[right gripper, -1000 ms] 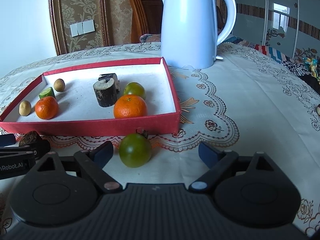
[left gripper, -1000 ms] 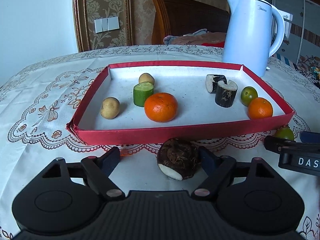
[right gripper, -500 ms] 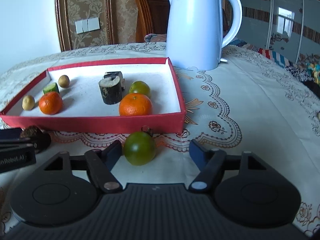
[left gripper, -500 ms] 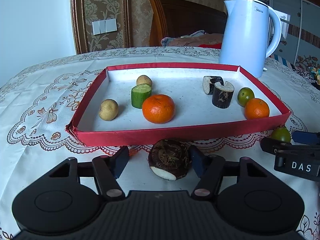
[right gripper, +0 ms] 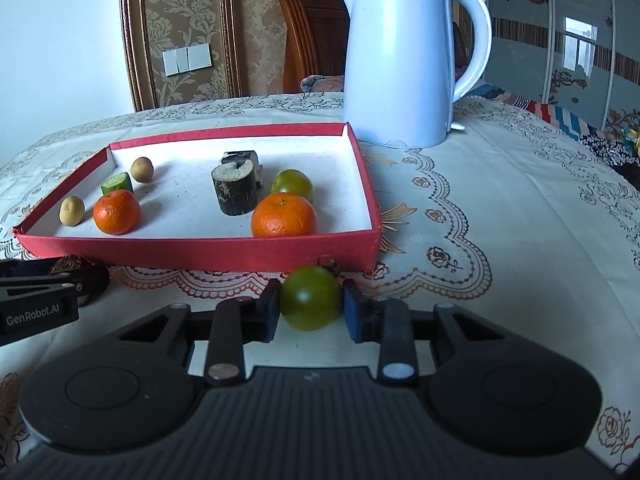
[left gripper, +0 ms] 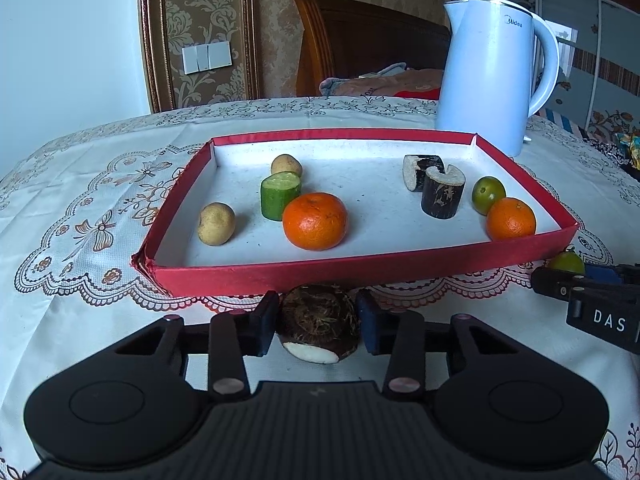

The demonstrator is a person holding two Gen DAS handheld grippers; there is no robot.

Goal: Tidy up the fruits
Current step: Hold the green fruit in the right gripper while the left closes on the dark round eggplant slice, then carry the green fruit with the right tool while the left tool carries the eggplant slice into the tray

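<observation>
My left gripper (left gripper: 318, 326) is shut on a brown taro piece (left gripper: 318, 320) with a white cut face, on the tablecloth just in front of the red tray (left gripper: 360, 270). My right gripper (right gripper: 310, 306) is shut on a green tangerine (right gripper: 311, 298) in front of the tray's right corner (right gripper: 200, 250). In the tray lie two orange tangerines (left gripper: 315, 221) (left gripper: 511, 219), a green tangerine (left gripper: 488, 195), a cucumber piece (left gripper: 280, 195), two small potatoes (left gripper: 216, 224) and two dark sugarcane chunks (left gripper: 443, 192). The right gripper also shows at the right edge of the left wrist view (left gripper: 592, 296).
A white electric kettle (right gripper: 394, 60) stands behind the tray's right far corner. A lace-patterned tablecloth (right gripper: 500, 220) covers the round table. A wooden chair (left gripper: 360, 40) and bedding lie beyond the far edge.
Both grippers have closed: the left fingers came together onto the taro piece, the right fingers onto the green tangerine. Both were open a second ago.
</observation>
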